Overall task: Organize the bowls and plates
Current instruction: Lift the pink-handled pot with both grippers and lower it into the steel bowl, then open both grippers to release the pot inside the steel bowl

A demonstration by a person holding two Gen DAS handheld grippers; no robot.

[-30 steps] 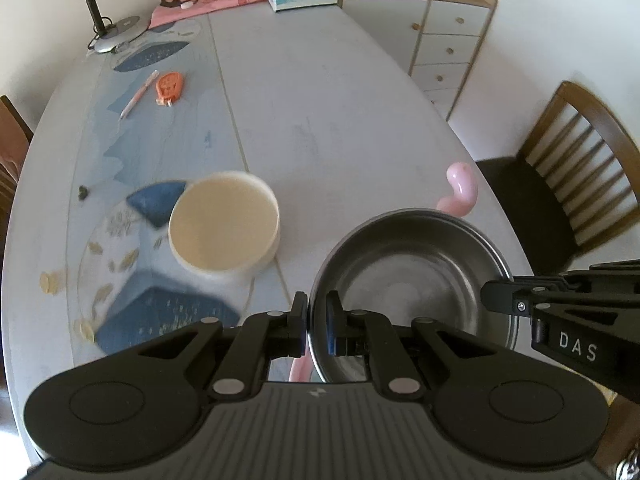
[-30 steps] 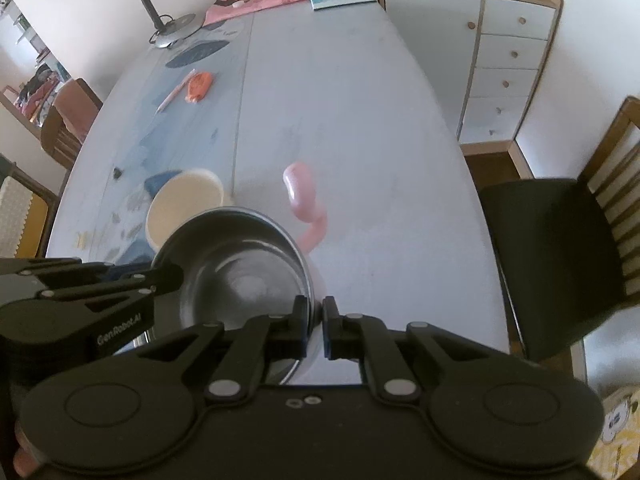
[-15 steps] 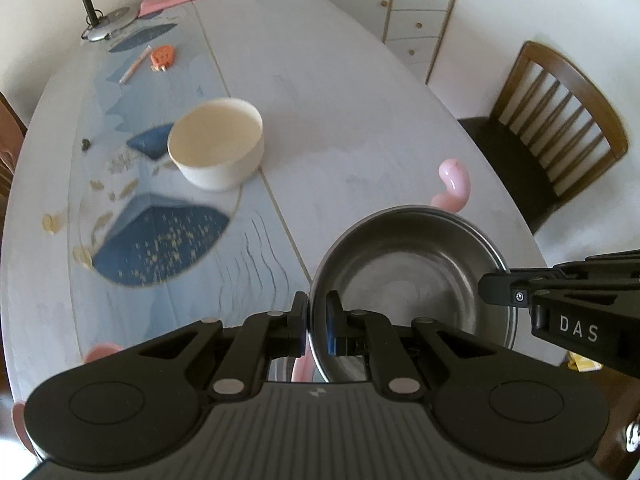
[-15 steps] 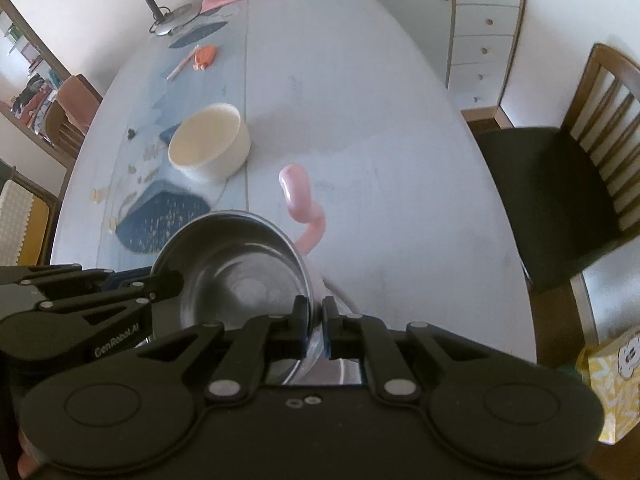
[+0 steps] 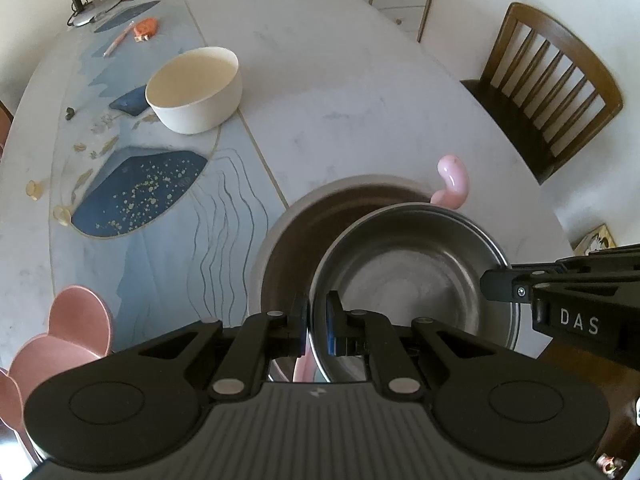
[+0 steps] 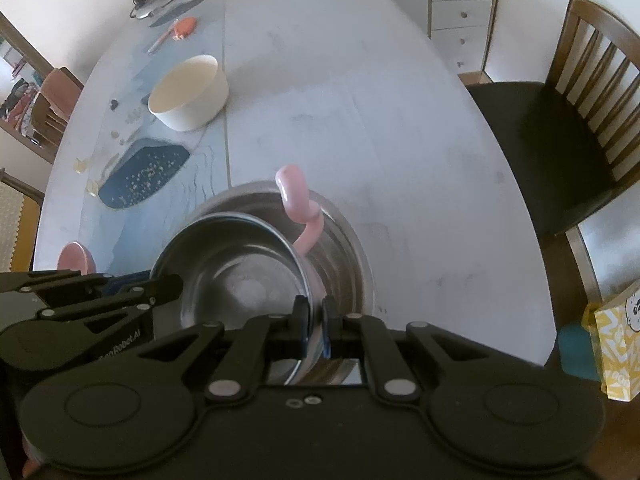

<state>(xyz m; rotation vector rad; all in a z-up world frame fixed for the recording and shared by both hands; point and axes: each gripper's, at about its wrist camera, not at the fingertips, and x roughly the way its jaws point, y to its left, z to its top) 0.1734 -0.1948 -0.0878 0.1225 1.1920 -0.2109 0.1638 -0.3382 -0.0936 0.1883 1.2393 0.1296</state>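
A small steel bowl (image 5: 412, 276) (image 6: 236, 272) is held by both grippers above a larger steel bowl (image 5: 296, 232) (image 6: 344, 248) on the table. My left gripper (image 5: 317, 328) is shut on the small bowl's near left rim. My right gripper (image 6: 315, 330) is shut on its right rim; it also shows in the left wrist view (image 5: 496, 282). A pink curved handle (image 5: 452, 180) (image 6: 298, 204) rises beside the small bowl, over the large one. A cream bowl (image 5: 194, 88) (image 6: 188, 94) stands farther back on the left. A pink plate (image 5: 68, 332) lies at the near left edge.
The pale table (image 5: 340, 80) has a blue patterned mat (image 5: 140, 192). An orange item and a pen (image 5: 138, 30), and a lamp base (image 5: 86, 10) sit at the far end. A wooden chair (image 5: 548, 84) stands right, drawers (image 6: 460, 8) behind. A yellow box (image 6: 616, 348) is on the floor.
Both grippers have pulled back toward the near table edge with the small steel bowl. The larger steel bowl and pink plate have come into view beneath and beside it.
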